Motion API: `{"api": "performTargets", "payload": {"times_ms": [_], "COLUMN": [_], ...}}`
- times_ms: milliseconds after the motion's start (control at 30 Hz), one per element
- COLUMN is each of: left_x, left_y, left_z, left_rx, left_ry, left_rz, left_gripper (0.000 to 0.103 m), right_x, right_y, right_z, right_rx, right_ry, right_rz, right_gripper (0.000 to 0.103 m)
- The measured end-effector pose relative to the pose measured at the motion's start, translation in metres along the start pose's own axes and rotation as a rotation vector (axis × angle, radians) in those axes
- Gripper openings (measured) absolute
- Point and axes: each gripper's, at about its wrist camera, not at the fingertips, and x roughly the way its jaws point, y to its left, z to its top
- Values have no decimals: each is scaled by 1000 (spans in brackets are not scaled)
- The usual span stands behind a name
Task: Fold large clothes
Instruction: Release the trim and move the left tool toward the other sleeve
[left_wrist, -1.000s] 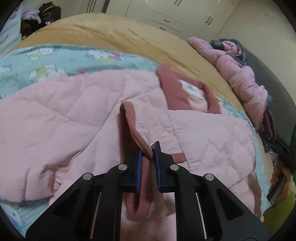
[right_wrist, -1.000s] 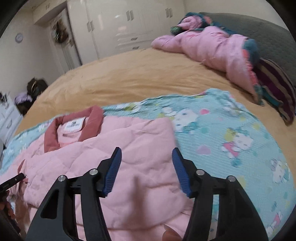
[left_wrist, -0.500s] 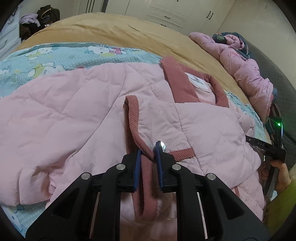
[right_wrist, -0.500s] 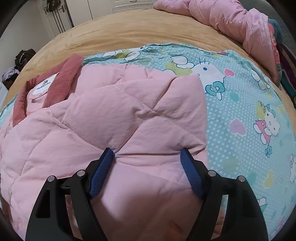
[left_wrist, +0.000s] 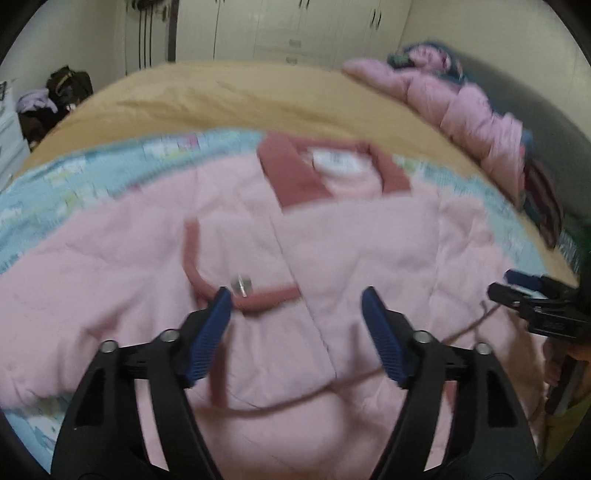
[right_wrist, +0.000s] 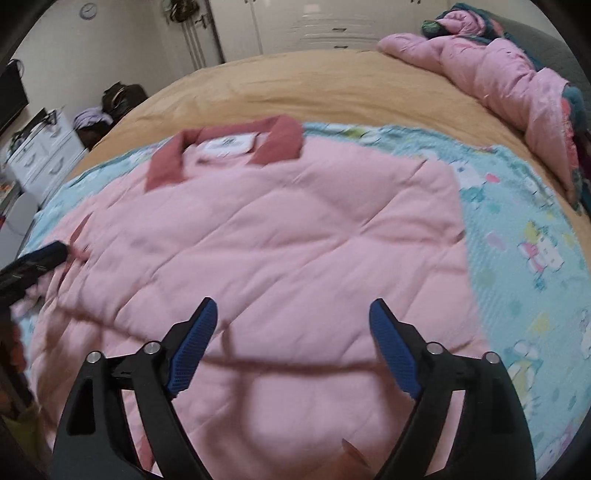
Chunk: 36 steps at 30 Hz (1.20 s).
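A pink quilted jacket (left_wrist: 351, 251) with a dark rose collar (left_wrist: 288, 173) lies spread on the bed, also seen as the jacket (right_wrist: 288, 236) in the right wrist view. Its ribbed rose cuff (left_wrist: 221, 291) with a metal snap rests on the front panel. My left gripper (left_wrist: 295, 299) hovers just above the jacket, its jaws opening, the cuff lying free near its left finger. My right gripper (right_wrist: 293, 310) hangs over the jacket's right half, jaws opening, nothing pinched. The right gripper (left_wrist: 532, 291) shows at the left view's right edge.
A teal cartoon-print blanket (right_wrist: 524, 236) lies under the jacket on a tan bedspread (right_wrist: 314, 81). Another pink padded coat (right_wrist: 509, 74) is heaped at the far right of the bed. White wardrobes (left_wrist: 295, 26) stand behind, a white drawer unit (right_wrist: 44, 155) and bags at left.
The left gripper, earlier shut on the ribbed cuff, has let it go and pulled back with jaws apart. The right gripper's jaws have widened and it has backed off above the jacket.
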Motion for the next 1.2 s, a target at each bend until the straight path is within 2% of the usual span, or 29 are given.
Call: {"api": "performTargets", "payload": {"times_ms": [100,167,267,333,400,767,867,1200], "left_x": [33,36,27,16,4,-48,-63,-109], "left_y": [4,6,9,10,9,10,20,71], "left_z": [-17,-20,-19,-18,-18,-29,-34,-49], "left_rx": [-23,-39,-61,-67,-61,-75,-105,-178], "left_ry": [85,80,78,70,51,18,4,-69], "left_rz": [3,-9,-20,-34,-16,9,3,74], "left_gripper": [76,77,77,86,94,94,94,94], "right_x": [14,18,7,-5,-19,-73,-81,-98], "right_y": [3,5,12,16,22,53,66,134], "right_z": [-7,-11,-12,-15,-18,-34,-35,-24], "right_rx": [2,18,3,5,-3,-1,-5,-73], "right_ry": [51,59,21,-10,-51,-164,-172,-215], "right_rz": [-26,-33,-29,-2,-3,24,50,85], "right_gripper": [89,89,94,97,98,99,99,99]}}
